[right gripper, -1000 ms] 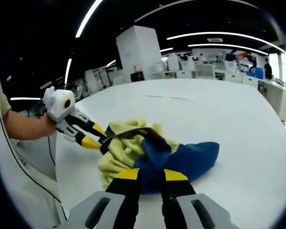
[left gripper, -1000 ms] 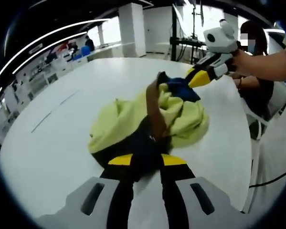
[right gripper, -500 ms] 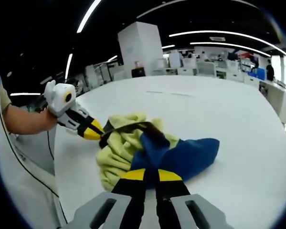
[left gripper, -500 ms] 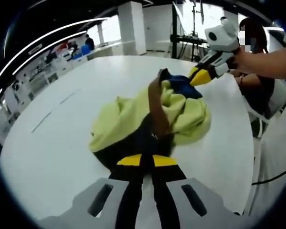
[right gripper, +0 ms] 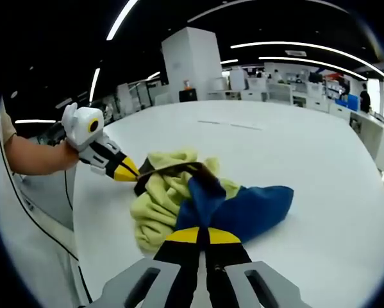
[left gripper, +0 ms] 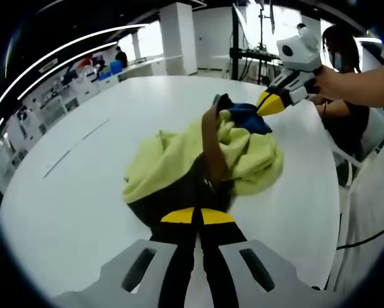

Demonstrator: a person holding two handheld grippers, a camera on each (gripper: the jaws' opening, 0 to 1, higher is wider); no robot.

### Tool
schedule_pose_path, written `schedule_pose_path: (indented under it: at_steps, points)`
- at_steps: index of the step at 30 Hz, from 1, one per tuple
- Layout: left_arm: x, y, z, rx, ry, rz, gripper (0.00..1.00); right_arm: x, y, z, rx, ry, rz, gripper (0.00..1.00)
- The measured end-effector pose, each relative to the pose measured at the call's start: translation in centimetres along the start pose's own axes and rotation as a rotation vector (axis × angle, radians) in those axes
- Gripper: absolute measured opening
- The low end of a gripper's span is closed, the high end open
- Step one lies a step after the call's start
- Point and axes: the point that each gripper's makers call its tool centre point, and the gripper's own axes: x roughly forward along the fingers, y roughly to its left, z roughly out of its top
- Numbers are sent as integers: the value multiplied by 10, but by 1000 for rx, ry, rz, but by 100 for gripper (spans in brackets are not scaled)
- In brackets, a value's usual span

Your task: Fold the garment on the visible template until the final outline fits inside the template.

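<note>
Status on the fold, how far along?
Done: both grips look set, left gripper shut on the garment at its dark edge, right gripper on the blue part. In hand: garment bunched on the table. Left: spreading and every fold; no template outline discernible.

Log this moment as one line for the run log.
left claw: shut on garment | right claw: shut on garment | garment: bunched, unfolded, yellow-green and blue | table: white

left gripper view: close over the garment [left gripper: 204, 154], facing the right tool [left gripper: 266, 102] | right gripper view: opposite side, close, facing the left tool [right gripper: 129, 171] | shared: garment, white worktop [right gripper: 294, 154]
</note>
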Motion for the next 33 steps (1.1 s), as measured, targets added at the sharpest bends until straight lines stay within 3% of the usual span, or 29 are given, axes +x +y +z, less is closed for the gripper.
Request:
schedule_pose_path:
  at_steps: [9, 33]
  points:
    - [-9, 1, 3, -11, -21, 15, 0, -3, 1, 0, -26, 13, -6, 0]
    - [-44, 22, 27, -25, -98, 86, 0, -18, -6, 31, -115, 6, -26, 0]
